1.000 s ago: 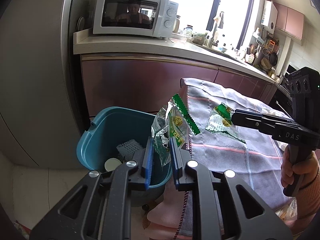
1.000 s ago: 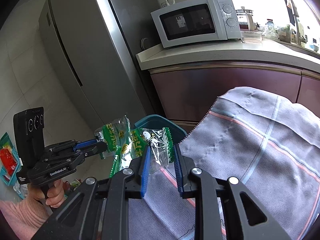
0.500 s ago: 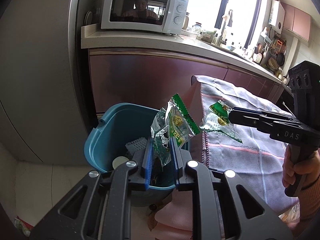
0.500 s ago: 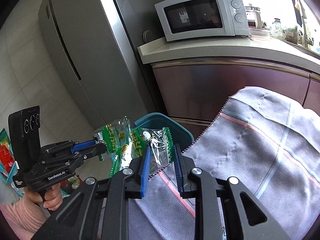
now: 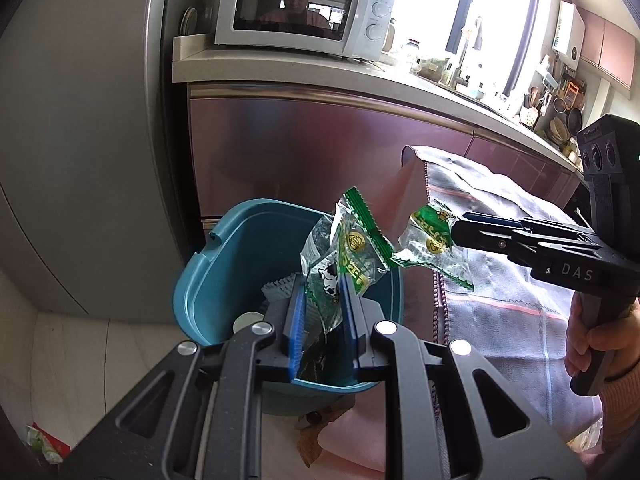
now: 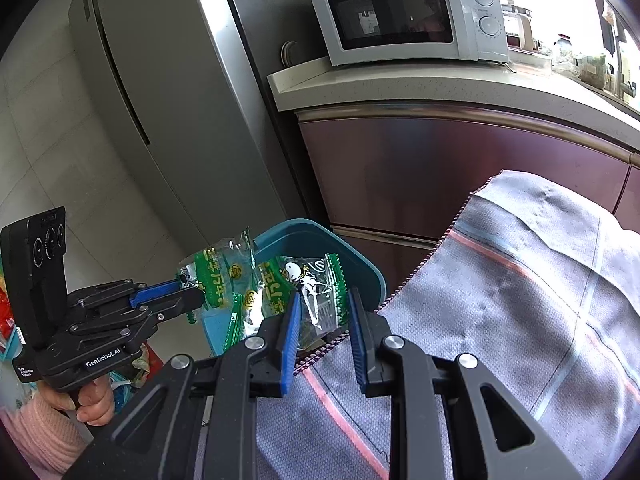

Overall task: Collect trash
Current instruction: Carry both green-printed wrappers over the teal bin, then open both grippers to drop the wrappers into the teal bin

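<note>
Left gripper [image 5: 322, 312] is clamped on a clear-and-green wrapper [image 5: 344, 256], blue pads nearly together, holding it up over the open teal bin [image 5: 208, 280] – the wrapper's lower end hangs inside the rim. Right gripper [image 6: 322, 316] pinches a second green wrapper [image 6: 308, 284], its pads a little wider apart with the plastic between them; in the left view it sits just right of the first wrapper, beside the bin's right rim, above the edge of the grey checked cloth [image 6: 520, 300]. Bin holds a white round lid [image 5: 246, 320] and a pale ridged piece [image 5: 280, 288]. White microwave [image 5: 300, 8] on the far counter, fridge [image 6: 160, 100] to the left.
</note>
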Available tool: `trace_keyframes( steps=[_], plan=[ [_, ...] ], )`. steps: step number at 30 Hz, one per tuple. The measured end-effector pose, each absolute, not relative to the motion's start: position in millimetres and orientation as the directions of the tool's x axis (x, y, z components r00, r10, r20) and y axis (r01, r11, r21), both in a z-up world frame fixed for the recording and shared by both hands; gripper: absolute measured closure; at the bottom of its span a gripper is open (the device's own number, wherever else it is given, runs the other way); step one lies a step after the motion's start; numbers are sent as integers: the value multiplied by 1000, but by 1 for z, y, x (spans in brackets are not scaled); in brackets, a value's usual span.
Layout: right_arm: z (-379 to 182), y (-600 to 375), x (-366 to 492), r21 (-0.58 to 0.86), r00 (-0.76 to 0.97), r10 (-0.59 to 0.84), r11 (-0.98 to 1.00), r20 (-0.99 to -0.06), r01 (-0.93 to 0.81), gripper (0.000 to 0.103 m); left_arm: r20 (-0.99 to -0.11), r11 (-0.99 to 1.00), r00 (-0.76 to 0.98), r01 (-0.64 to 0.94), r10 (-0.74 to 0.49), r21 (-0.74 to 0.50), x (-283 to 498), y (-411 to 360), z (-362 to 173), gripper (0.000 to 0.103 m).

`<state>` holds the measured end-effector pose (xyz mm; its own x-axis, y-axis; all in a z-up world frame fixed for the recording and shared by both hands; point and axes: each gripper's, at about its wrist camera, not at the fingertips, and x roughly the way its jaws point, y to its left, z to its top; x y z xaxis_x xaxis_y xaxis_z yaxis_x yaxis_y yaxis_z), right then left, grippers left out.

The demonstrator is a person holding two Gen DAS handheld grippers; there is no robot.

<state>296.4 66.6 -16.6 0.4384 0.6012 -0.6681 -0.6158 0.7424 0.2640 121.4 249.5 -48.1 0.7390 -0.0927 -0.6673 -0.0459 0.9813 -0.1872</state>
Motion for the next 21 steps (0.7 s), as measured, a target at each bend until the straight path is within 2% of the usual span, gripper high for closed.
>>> trace_keyframes(
  steps=[21],
  plan=[
    [-40, 102, 328, 231, 389, 545, 753, -743, -616, 80, -716, 976, 696, -112, -56, -185, 148, 262, -74, 85]
  ],
)
